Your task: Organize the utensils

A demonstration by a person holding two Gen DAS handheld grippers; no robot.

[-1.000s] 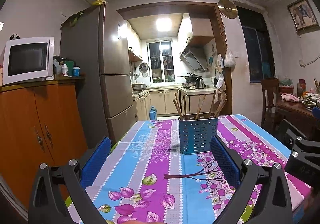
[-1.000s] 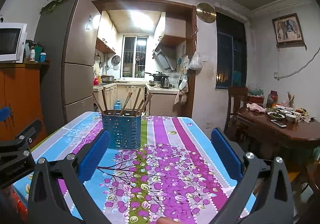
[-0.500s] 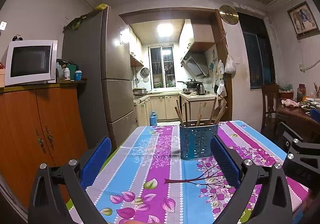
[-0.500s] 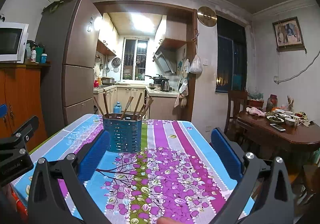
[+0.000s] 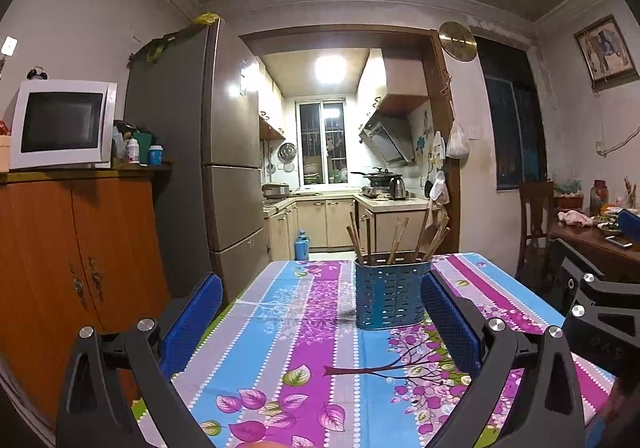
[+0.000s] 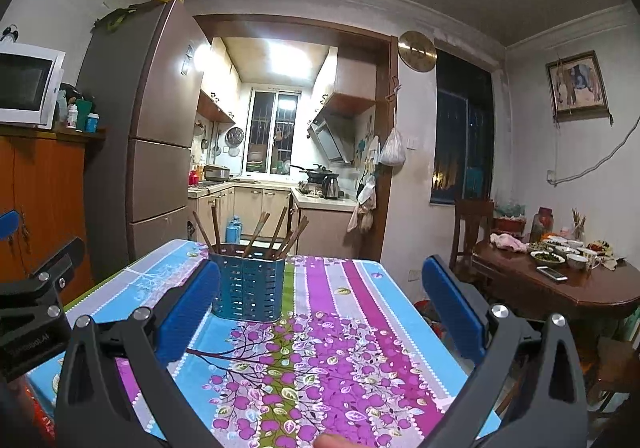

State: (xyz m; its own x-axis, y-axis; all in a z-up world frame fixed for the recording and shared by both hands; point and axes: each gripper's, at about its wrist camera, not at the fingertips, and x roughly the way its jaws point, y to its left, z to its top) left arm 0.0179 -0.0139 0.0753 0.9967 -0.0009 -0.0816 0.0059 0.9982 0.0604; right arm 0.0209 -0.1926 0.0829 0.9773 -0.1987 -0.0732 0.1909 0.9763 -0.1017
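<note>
Left gripper [image 5: 320,322] fingers spread wide, empty; right gripper [image 6: 320,300] same. Both have drawn back and tilted up over last second, so floral worktop [image 5: 304,368] sits lower in view. Blue holder [image 5: 390,292] stands beyond left fingertips, near right-hand finger; in right view near left-hand finger. Chopsticks [image 5: 394,236] upright inside, unmoved. Judgement: sorting likely finished, retreat under way.

Blue slotted utensil holder [image 5: 389,295] upright on my table, wooden chopsticks [image 5: 398,234] standing splayed inside it.
</note>
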